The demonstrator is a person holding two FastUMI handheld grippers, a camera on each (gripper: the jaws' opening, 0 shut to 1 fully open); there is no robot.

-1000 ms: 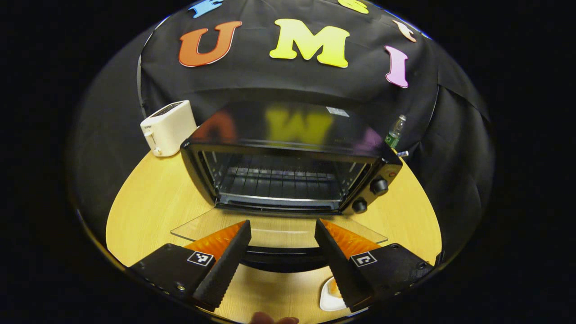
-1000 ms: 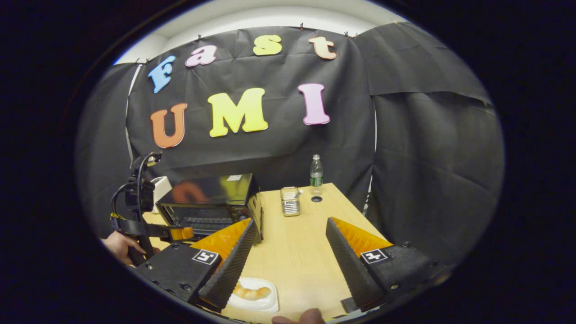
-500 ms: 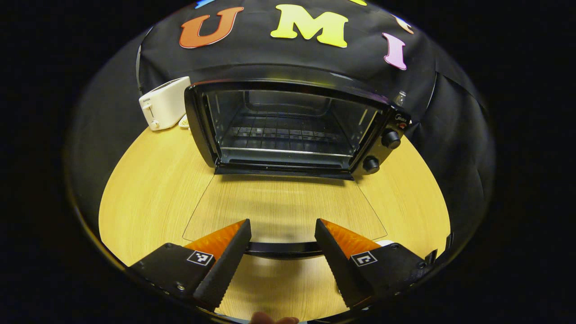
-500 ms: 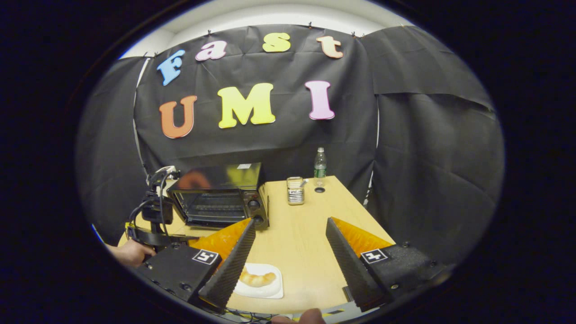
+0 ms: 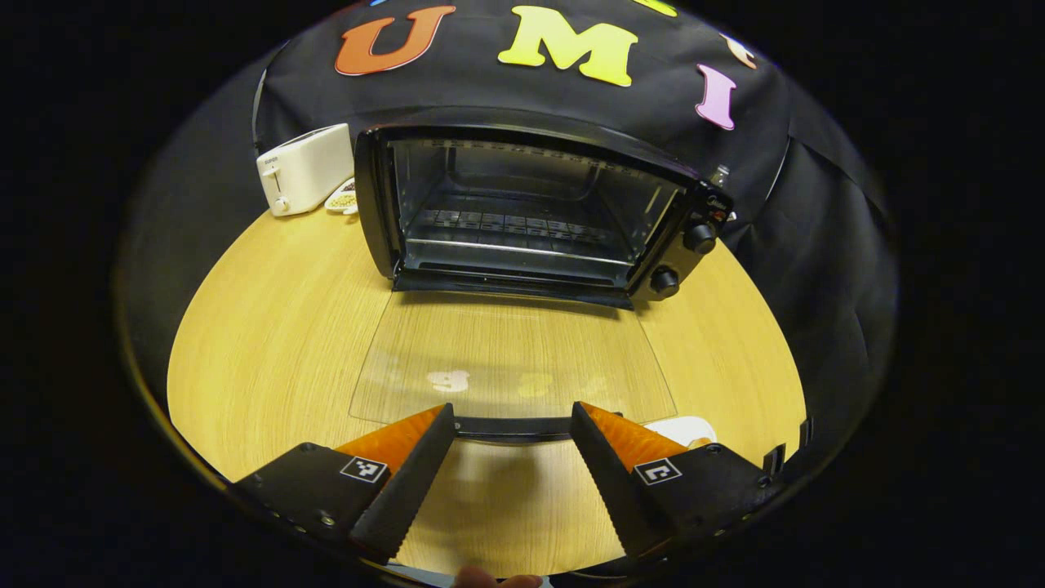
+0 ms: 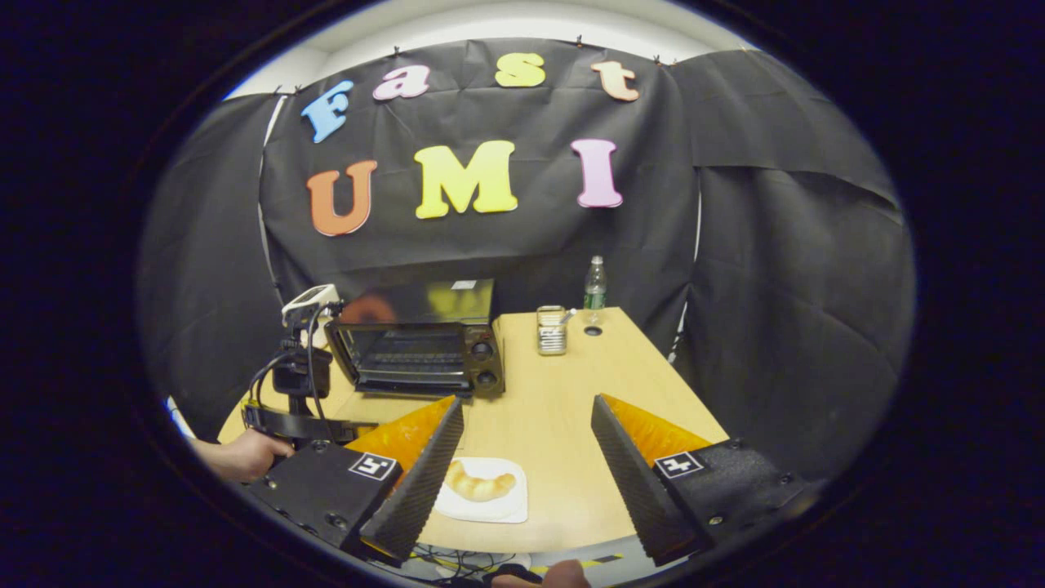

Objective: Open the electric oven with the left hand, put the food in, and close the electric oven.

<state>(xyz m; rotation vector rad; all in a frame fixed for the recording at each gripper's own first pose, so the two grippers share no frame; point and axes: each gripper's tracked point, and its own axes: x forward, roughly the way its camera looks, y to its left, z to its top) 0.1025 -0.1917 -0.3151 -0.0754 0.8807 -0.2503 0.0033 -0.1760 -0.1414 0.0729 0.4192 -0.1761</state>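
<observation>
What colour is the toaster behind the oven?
White, or off-white. The toaster shows best in the left gripper view, left of the black oven.

Black cloth wall (image 6: 784, 269) hangs in creased panels around the booth. Above its top edge, a strip of white room wall (image 6: 490, 20) is visible. The surface (image 6: 563, 425) is light wood-grain laminate with a small round hole (image 6: 593, 331) near its far edge. Lighting is even overhead; the surface (image 5: 269, 327) shows soft reflections.
</observation>
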